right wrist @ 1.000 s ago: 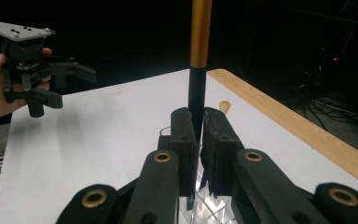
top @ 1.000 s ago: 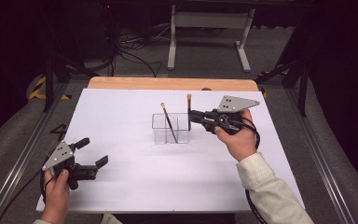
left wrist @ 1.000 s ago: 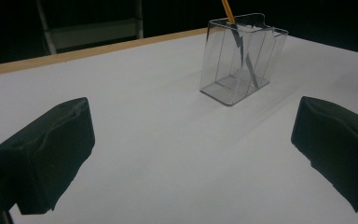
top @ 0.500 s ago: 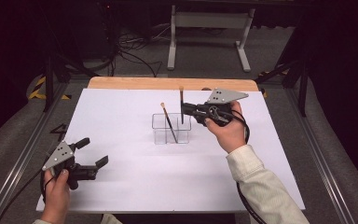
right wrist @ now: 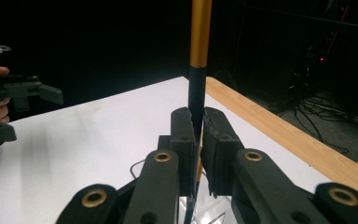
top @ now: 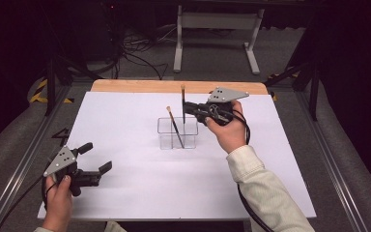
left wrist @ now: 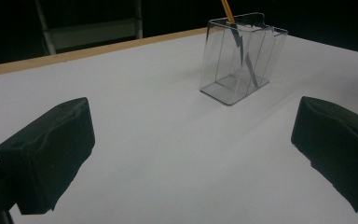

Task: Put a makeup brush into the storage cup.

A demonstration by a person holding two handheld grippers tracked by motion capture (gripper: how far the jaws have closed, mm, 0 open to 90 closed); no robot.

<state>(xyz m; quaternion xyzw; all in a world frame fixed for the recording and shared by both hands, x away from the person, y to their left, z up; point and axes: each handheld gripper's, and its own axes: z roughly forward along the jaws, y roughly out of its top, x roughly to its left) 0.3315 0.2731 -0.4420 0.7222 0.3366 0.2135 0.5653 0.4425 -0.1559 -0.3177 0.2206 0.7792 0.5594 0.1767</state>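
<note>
brush (top: 183,99) upright above clear box (top: 178,133), second brush (top: 175,127) inside

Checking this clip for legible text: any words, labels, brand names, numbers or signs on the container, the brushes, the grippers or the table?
None can be read.
Clear container: no label or print.
Brush held in the right gripper: orange and black handle, no lettering visible.
Left gripper and its grey plate: no marking legible.
White table sheet: blank.
Yellow-black hazard stripes on the floor at left: a pattern, no words.
</note>
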